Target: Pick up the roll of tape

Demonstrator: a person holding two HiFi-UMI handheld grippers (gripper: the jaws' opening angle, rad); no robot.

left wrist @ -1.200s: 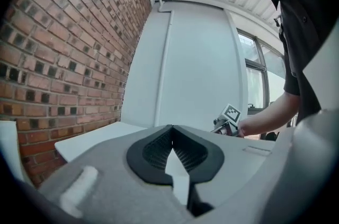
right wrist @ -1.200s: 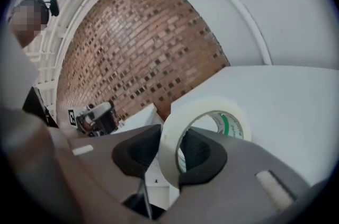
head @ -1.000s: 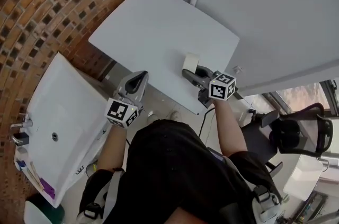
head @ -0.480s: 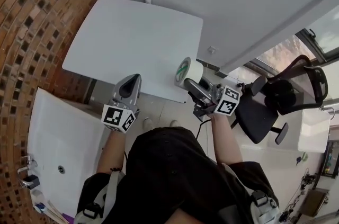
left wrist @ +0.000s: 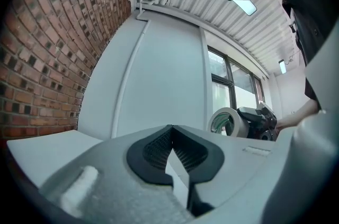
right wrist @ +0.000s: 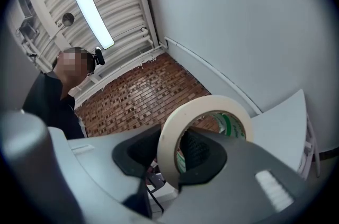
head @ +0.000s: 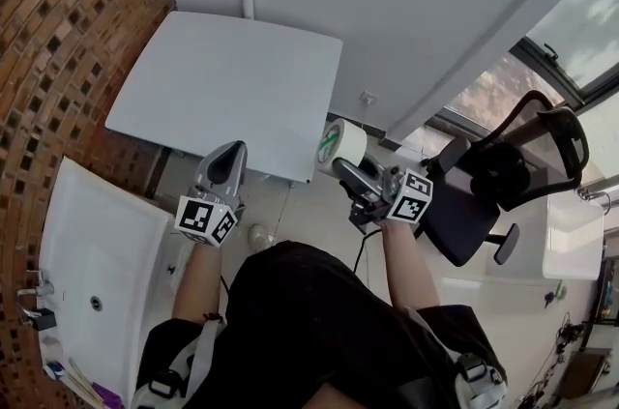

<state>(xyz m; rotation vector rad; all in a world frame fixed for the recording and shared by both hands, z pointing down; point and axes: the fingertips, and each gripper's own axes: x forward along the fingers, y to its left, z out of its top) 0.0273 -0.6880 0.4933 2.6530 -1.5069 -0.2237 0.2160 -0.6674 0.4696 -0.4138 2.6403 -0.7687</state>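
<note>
The roll of tape (head: 340, 146) is cream with a green-printed core. It hangs in the air just off the near right corner of the white table (head: 222, 88). My right gripper (head: 349, 167) is shut on it. In the right gripper view the roll (right wrist: 170, 135) stands on edge between the two dark pads, with one pad inside the ring. My left gripper (head: 228, 162) is shut on nothing, level, just off the table's near edge. In the left gripper view its pads (left wrist: 159, 149) meet at the tip, and the held roll (left wrist: 228, 122) shows to the right.
A brick wall (head: 58, 30) runs along the left. A white sink basin (head: 97, 252) sits at the lower left. A black office chair (head: 493, 194) stands to the right, below a window (head: 580, 30). A plain white wall lies behind the table.
The right gripper has lifted the tape roll off the table's near edge and carried it up and to the right. The left gripper has drifted along the table's near edge.
</note>
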